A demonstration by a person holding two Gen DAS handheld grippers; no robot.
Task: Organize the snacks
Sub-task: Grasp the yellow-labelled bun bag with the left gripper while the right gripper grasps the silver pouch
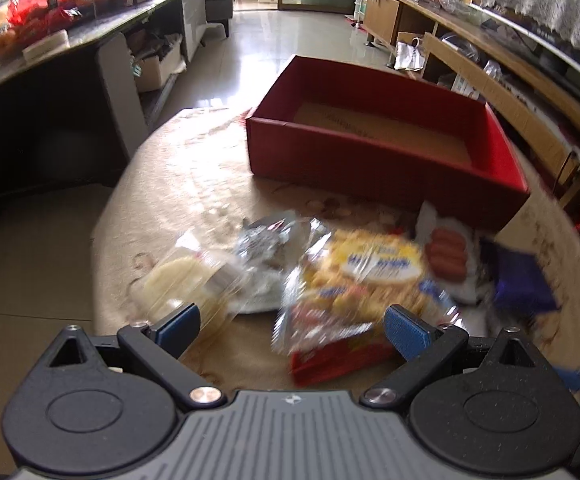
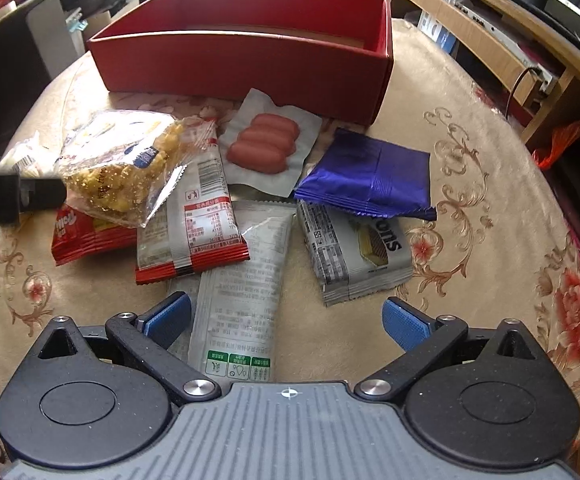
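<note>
A red open box (image 1: pixel 370 156) (image 2: pixel 245 60) stands on the round table, its bottom bare. In front of it lies a pile of snacks: a yellow popcorn bag (image 1: pixel 370 276) (image 2: pixel 117 164), a sausage pack (image 1: pixel 448 256) (image 2: pixel 265 142), a purple packet (image 1: pixel 522 280) (image 2: pixel 370 176), a grey wafer packet (image 2: pixel 354 252), a red-edged packet (image 2: pixel 197 216) and a long pale pouch (image 2: pixel 245 292). My left gripper (image 1: pixel 292 328) is open, just before the popcorn bag. My right gripper (image 2: pixel 285 320) is open over the long pouch. The left view is blurred.
The table has a beige floral cloth (image 2: pixel 470 240). A dark counter with goods (image 1: pixel 49 32) stands to the left, wooden shelving (image 1: pixel 490 60) to the right. A clear bag of pale snacks (image 1: pixel 185 276) lies left of the pile.
</note>
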